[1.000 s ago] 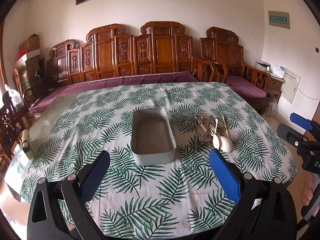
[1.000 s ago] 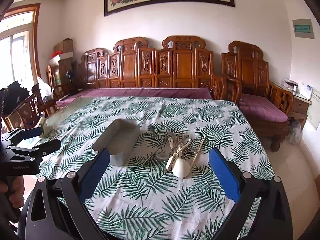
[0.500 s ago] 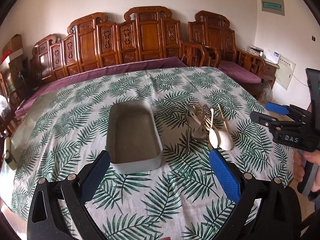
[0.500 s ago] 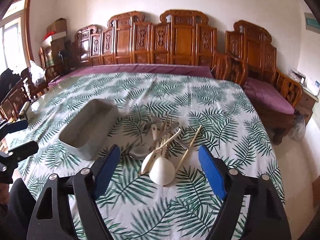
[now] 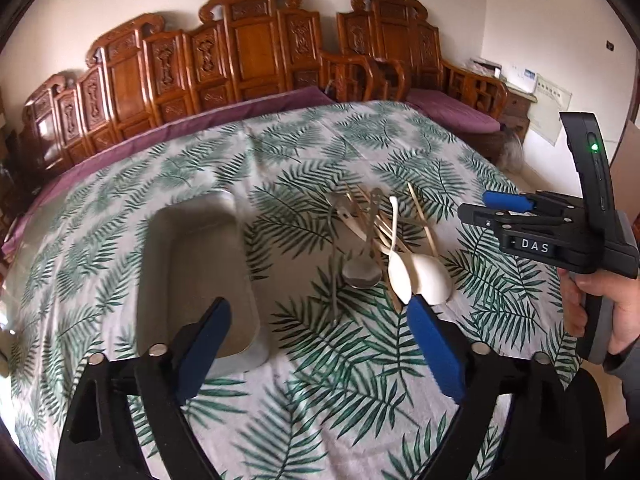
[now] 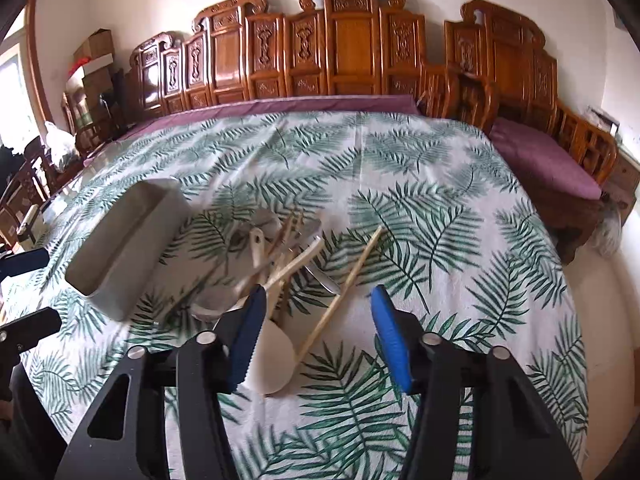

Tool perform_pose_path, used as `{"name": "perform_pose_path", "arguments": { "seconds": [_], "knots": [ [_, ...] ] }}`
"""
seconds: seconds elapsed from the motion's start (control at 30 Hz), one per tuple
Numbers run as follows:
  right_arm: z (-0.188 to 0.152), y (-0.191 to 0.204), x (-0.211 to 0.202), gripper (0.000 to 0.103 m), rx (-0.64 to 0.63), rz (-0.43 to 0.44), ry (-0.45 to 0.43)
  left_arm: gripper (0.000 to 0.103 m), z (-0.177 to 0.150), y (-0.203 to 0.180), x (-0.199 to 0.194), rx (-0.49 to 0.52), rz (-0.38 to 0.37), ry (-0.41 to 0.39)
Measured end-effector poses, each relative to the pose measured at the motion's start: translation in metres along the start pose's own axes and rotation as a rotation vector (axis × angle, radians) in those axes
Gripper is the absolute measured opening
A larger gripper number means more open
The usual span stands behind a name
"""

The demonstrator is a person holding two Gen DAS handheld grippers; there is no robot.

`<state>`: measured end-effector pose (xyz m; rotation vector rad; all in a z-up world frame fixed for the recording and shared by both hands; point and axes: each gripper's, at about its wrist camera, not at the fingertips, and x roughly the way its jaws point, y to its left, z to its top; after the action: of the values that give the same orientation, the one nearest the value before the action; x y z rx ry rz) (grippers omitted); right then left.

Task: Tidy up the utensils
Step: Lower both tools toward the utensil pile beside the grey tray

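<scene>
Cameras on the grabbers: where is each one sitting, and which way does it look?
Left wrist: on the left gripper, looking over the tray and utensil pile; the right hand shows.
Right wrist: on the right gripper, above the white spoon and chopstick.
Both share the tray, pile and leaf tablecloth.
</scene>
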<state>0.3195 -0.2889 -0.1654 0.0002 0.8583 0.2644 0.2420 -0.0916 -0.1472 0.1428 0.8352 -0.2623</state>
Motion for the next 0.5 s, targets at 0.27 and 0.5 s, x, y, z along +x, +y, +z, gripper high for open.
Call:
{"name": "perform_pose_path", "arguments": {
  "seconds": [0.27,0.5],
  "knots": [
    [0.000,-0.013,0.021,0.047,0.033,0.047,0.028,0.070,0.016,-0.016,0.050,0.021,-0.025,0.078],
    [0.000,-0.013,0.027,0.047,0.036,0.062,0.037,0.053,0.026,-0.014,0.091,0.017,-0.025,0.146]
  ]
}}
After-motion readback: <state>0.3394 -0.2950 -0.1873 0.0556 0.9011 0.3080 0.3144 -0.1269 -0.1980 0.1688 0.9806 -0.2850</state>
